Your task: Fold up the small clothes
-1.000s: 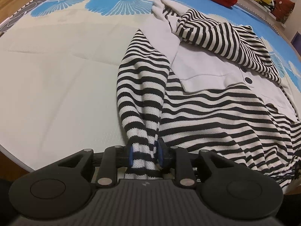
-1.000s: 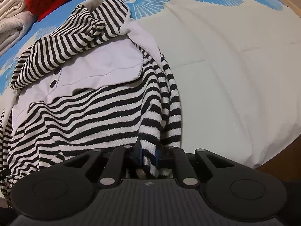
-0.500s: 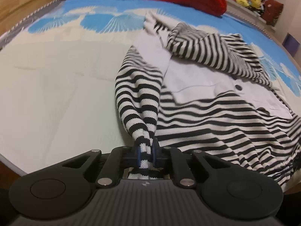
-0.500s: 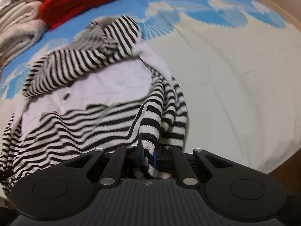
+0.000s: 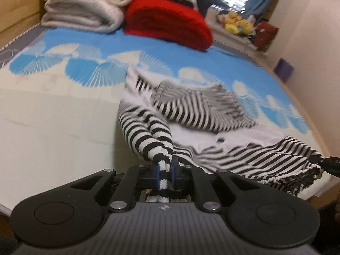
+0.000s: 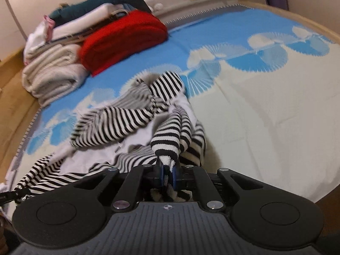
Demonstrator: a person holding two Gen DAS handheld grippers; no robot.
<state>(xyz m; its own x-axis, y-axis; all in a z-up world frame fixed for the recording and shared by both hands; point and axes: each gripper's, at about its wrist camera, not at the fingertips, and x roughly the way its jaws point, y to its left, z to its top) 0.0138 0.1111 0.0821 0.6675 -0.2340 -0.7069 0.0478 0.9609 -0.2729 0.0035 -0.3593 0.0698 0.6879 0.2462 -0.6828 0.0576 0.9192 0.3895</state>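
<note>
Left fingers (image 5: 157, 173): left gripper (image 5: 164, 173) pinches striped garment (image 5: 204, 110) hem; jaws narrowed since 1 second ago, hem now raised off bedspread (image 5: 53, 110)
Right fingers (image 6: 162, 174): right gripper (image 6: 167, 175) clamps the other hem corner, jaws likewise tighter, cloth lifted; red blanket (image 6: 121, 40) newly visible

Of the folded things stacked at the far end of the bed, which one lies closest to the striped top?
The red folded blanket. It sits at the pile's near edge, beside the cream towels, with only blue bedspread between it and the striped top.
</note>
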